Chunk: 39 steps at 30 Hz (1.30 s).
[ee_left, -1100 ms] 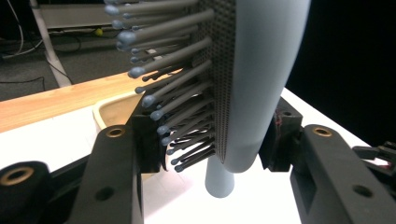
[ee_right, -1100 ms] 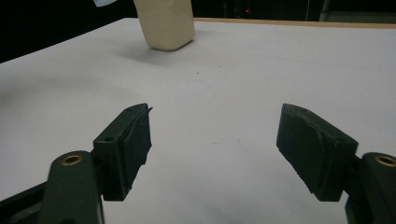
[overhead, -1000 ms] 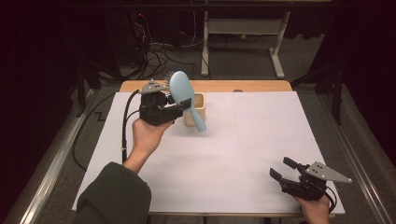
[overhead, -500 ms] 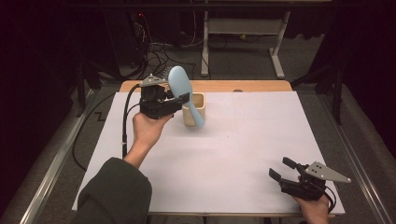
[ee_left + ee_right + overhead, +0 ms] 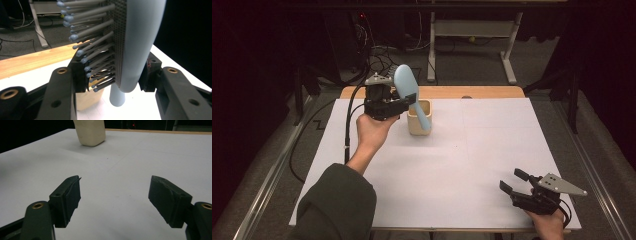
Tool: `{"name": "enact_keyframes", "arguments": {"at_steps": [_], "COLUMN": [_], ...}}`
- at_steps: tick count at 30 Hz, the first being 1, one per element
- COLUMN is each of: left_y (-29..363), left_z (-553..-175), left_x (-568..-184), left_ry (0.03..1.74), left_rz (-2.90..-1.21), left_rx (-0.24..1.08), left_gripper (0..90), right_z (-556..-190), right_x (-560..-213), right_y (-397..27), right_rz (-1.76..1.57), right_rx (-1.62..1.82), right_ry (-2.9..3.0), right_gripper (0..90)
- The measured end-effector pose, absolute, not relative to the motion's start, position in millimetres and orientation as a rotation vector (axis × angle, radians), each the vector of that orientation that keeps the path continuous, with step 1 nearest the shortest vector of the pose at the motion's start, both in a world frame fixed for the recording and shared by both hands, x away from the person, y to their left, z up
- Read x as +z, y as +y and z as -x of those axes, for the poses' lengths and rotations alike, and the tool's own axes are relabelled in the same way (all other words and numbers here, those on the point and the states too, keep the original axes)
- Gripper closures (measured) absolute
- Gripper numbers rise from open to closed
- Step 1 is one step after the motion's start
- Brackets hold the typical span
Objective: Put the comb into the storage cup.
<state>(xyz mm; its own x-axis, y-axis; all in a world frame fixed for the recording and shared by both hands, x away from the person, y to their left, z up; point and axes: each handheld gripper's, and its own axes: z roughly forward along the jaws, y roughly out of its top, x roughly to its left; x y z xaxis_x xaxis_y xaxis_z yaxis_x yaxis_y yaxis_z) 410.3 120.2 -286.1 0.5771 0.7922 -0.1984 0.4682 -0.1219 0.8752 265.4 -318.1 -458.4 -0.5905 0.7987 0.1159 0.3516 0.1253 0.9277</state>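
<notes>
Hairbrush point(image 5: 140, 37) head cropped at top

hairbrush point(image 5: 408, 92) above cup point(image 5: 418, 119), cup on table point(image 5: 492, 150) rear-left

This looks like a lab or recording studio, not a home. The work surface is a wooden table point(image 5: 492, 92) covered with a plain white sheet point(image 5: 492, 150), standing on grey carpet. Black curtains close off both sides. Behind the table, loose cables point(image 5: 379, 55) lie tangled on the floor beside the white metal legs of an equipment stand point(image 5: 507, 60). Metal rails point(image 5: 267, 175) run along the table's sides.
</notes>
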Motion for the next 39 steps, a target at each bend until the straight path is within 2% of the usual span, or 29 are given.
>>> {"name": "enact_keyframes", "arguments": {"at_steps": [39], "left_y": [117], "left_z": [-451], "left_x": [-276], "left_ry": [1.132], "left_rz": [-1.720], "left_rx": [0.460], "left_gripper": [52.0], "right_z": [-265], "right_x": [-458], "right_y": [-319], "right_rz": [-1.105], "right_rx": [1.477], "right_ry": [1.998], "right_gripper": [26.1]}}
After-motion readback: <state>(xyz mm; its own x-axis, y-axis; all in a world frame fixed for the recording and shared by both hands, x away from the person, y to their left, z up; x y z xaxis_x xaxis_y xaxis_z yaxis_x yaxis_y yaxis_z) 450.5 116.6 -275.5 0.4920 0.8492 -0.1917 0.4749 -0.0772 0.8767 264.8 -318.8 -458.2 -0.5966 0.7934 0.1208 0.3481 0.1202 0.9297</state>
